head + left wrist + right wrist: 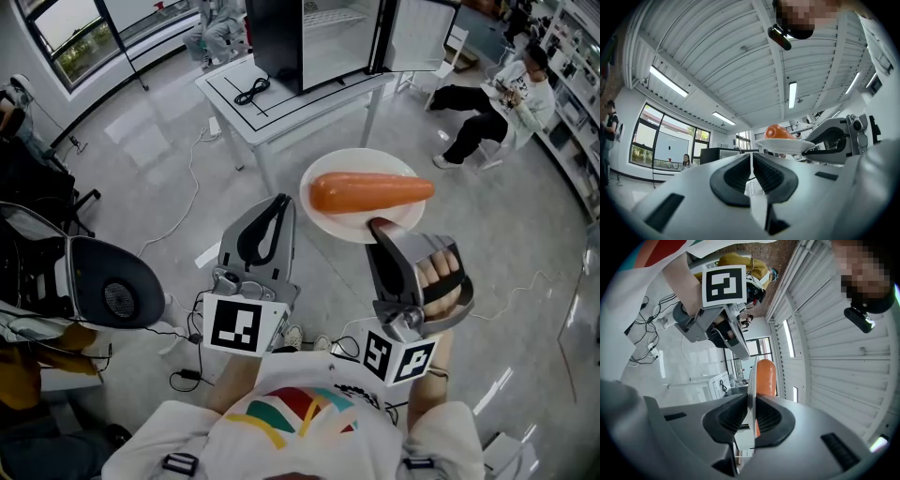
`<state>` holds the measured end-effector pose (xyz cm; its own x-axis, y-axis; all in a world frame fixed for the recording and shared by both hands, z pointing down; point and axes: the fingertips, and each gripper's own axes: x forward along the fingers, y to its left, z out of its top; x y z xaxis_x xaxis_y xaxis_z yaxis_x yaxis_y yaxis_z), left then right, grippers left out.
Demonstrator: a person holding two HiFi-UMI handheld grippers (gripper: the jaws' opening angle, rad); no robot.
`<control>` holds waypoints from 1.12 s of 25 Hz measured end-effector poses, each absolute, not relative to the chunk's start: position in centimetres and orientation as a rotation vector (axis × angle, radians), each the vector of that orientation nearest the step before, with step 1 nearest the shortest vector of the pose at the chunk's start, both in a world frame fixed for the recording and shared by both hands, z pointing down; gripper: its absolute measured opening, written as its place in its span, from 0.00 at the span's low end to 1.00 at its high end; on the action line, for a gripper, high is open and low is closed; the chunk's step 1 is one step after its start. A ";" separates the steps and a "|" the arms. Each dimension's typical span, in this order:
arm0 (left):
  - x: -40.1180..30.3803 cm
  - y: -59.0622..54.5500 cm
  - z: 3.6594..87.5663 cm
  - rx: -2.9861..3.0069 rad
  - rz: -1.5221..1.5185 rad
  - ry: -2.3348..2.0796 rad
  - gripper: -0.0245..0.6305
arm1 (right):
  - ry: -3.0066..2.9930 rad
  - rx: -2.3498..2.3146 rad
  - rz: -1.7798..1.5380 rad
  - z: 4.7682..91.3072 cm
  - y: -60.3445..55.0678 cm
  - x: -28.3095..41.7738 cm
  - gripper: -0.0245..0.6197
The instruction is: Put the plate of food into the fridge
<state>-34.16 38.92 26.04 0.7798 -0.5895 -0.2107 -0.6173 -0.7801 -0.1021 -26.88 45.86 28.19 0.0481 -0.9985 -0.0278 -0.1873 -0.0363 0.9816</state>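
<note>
Above the pale grey floor (141, 169), short of the white tabletop (309, 101), I hold a white plate (326, 221) in the air with my right tongs (380, 228). Their two dark pads are clamped on the plate's near rim, one pad over it and one under it, and in the right gripper view the thin rim runs straight between them. An orange carrot (370, 191) lies lengthwise across the plate, thick end to my left, tapered end to my right, and it reaches almost from rim to rim. My right hand (439, 274) is wrapped round the handle, with the marker cube (398, 358) just below it. My left tongs (279, 208) are pressed together with nothing between the pads; they sit just to the left of the plate and a little below it, apart from its rim. On the tabletop ahead stands the black fridge (277, 42), toward the far right edge, its door (422, 33) swung open to the right so that the white inside and a wire shelf show. A black cable (251, 91) lies coiled on the tabletop just left of the fridge, near the left edge. A seated person (497, 103) is off to the right of the tabletop, well apart from the plate.
</note>
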 end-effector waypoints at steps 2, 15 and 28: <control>-33.9 38.8 26.3 -2.808 0.253 0.960 0.07 | -1.299 1.389 -1.101 28.5 45.8 -26.7 0.11; -29.7 42.1 26.3 -2.811 0.239 0.957 0.07 | -1.310 1.376 -1.095 28.5 48.9 -22.4 0.11; -28.9 43.1 26.5 -2.785 0.212 0.983 0.05 | -1.320 1.391 -1.094 28.9 50.1 -20.7 0.11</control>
